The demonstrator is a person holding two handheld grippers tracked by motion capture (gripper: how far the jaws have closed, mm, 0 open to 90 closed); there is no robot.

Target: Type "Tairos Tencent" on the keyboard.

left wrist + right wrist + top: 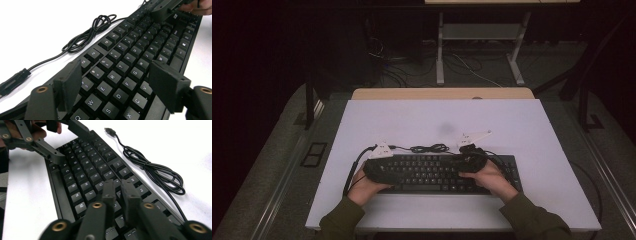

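A black keyboard (437,172) lies flat near the front edge of the white tabletop (442,120). My left gripper (384,172) hovers over the keyboard's left end, open. In the left gripper view its jaws (115,67) stand wide apart above the letter keys (122,68), with nothing between them. My right gripper (467,162) sits over the keyboard's right part. The right gripper view shows its jaws (117,183) shut together just above the keys, gripping nothing. The keyboard's cable (429,148) lies coiled behind it, its USB plug (108,130) loose on the table.
Bare white tabletop stretches behind the keyboard and on both sides. A wooden edge (442,93) borders the table's far side. On the dark floor beyond stand a white table frame (482,50) and loose cables (397,70).
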